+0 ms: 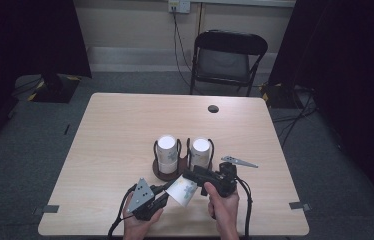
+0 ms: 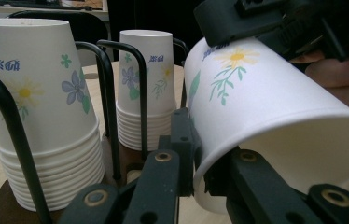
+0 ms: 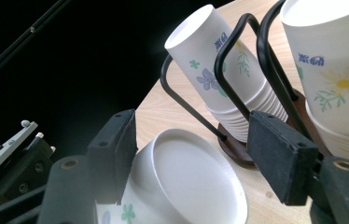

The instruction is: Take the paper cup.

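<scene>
A loose flowered paper cup lies on its side above the table's front edge, between my two grippers. My left gripper is shut on the cup's rim, with the wall pinched between its jaws. My right gripper stands open, its jaws either side of the cup's base; one jaw touches it and a sliver of table shows by the other. Behind them, two stacks of upturned cups, left and right, stand in a black wire holder.
The wooden table has a dark cable hole near its far edge. A black folding chair stands behind the table. Cables run across the floor at the back right.
</scene>
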The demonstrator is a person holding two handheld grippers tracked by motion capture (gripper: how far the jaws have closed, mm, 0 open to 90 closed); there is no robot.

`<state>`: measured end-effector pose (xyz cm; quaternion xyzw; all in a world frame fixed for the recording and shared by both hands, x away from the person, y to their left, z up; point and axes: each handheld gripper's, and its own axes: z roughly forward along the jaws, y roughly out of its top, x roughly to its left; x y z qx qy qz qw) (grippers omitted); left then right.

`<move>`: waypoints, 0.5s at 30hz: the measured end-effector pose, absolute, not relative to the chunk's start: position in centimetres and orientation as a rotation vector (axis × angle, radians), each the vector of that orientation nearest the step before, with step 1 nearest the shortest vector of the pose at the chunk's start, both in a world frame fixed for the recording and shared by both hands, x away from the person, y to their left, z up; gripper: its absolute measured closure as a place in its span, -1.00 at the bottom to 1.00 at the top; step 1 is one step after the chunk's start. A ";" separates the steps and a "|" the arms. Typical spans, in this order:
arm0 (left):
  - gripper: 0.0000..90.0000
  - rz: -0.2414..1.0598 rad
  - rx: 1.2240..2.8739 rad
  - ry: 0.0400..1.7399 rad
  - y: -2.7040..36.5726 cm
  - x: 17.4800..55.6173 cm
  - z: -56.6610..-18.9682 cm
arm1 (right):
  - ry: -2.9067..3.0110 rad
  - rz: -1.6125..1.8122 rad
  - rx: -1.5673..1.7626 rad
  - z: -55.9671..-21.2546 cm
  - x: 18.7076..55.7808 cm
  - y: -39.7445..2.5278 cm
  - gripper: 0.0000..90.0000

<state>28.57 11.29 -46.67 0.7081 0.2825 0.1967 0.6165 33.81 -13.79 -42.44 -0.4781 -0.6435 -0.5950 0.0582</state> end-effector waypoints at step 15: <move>0.91 0.397 1.678 0.675 11.9 29.1 -46.3 | -2.021 -1.885 -1.356 -42.4 33.9 -14.2 -0.37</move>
